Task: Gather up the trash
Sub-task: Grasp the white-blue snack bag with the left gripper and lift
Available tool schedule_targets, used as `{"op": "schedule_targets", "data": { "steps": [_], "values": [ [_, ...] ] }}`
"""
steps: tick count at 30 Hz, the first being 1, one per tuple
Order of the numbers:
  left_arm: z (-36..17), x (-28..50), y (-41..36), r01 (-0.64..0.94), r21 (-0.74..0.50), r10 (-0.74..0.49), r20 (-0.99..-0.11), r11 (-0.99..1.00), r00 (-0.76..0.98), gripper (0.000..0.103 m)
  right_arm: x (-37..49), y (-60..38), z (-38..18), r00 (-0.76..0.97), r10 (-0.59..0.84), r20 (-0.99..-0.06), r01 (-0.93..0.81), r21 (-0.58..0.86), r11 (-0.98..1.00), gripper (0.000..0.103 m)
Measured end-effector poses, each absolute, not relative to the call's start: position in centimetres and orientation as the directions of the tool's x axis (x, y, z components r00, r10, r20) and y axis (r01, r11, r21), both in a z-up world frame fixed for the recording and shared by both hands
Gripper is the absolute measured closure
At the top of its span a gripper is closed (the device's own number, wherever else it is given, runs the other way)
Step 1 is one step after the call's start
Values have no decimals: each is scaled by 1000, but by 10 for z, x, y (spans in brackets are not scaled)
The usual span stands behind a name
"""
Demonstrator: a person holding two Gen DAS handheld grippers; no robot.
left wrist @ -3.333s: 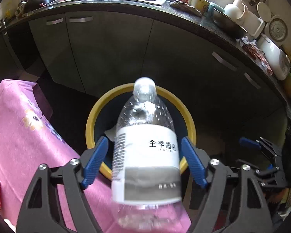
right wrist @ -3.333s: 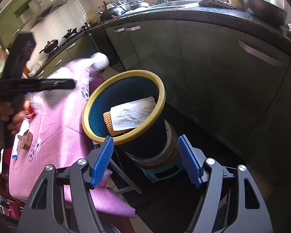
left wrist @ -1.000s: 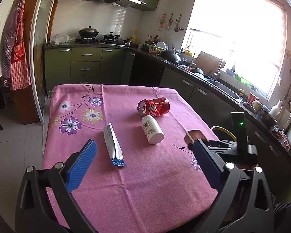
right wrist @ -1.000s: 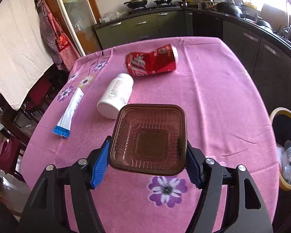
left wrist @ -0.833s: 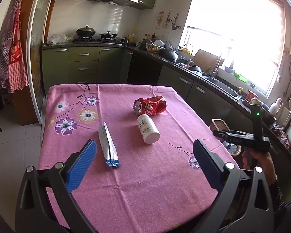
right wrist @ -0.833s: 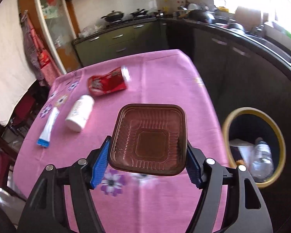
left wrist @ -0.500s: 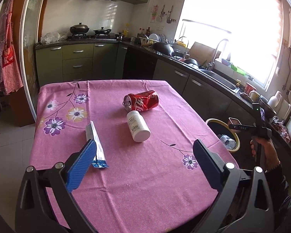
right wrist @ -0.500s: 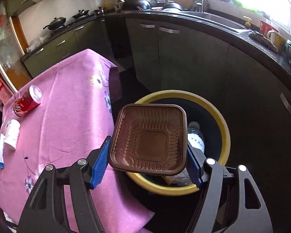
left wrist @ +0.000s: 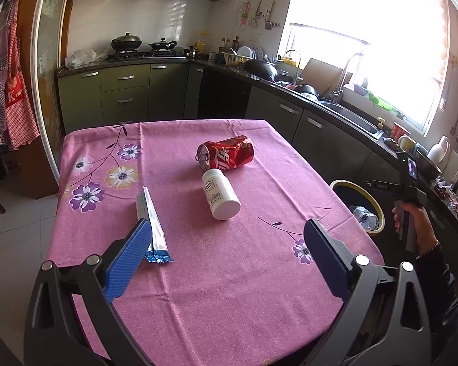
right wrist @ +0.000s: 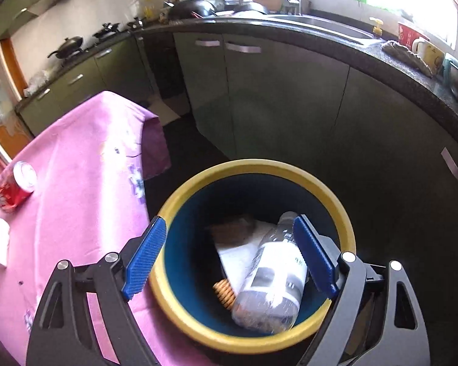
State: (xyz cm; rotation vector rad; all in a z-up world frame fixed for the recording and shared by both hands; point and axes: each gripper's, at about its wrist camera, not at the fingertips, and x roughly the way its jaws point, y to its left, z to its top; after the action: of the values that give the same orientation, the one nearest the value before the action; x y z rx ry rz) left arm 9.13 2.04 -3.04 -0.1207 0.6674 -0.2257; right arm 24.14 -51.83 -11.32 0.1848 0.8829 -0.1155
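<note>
— Trash left, from your left wrist view: the crushed can (left wrist: 225, 153), pill bottle (left wrist: 220, 194) and foil wrapper (left wrist: 152, 224) lie on the table (left wrist: 259, 289); your left gripper (left wrist: 225, 263) hangs spread and empty.

— Where do I grip?

— Probably across the light, stiff bottle's middle. From the right wrist view, your right gripper (right wrist: 230, 254) gapes empty over the bin (right wrist: 329, 190), where the water bottle (right wrist: 271, 277) lies.

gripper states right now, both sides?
Left gripper: open, holding nothing, above the table.
Right gripper: open, holding nothing, over the trash bin.
</note>
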Motion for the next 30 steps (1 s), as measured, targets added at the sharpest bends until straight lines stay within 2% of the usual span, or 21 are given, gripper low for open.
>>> {"op": "schedule_targets", "data": {
  "steps": [6,11,19,21,22,23,30],
  "values": [
    [-43,102,30,111,-173,-196,-631,979,751,8,177,-485,-94,698,37,-715,96,145,985,17],
    [-64,123,42,37,-135,-121,-693,990,710,8,132,-455,-85,729,66,-681,43,142,989,16],
    [-114,180,56,-32,-137,-93,-808,990,582,8,116,-431,-76,753,122,-647,-18,165,986,15],
    [-125,194,61,-57,-140,-86,-829,988,553,15,117,-426,-77,747,134,-651,-34,164,986,15],
    [-131,199,63,-68,-148,-88,-838,987,538,25,118,-424,-78,746,139,-651,-38,167,985,15],
    [-135,204,66,-78,-155,-91,-847,985,524,31,119,-423,-80,742,144,-655,-41,171,985,15],
    [-141,216,65,-91,-94,-34,-859,991,511,39,123,-426,-89,727,161,-667,-42,192,981,15]
  ]
}}
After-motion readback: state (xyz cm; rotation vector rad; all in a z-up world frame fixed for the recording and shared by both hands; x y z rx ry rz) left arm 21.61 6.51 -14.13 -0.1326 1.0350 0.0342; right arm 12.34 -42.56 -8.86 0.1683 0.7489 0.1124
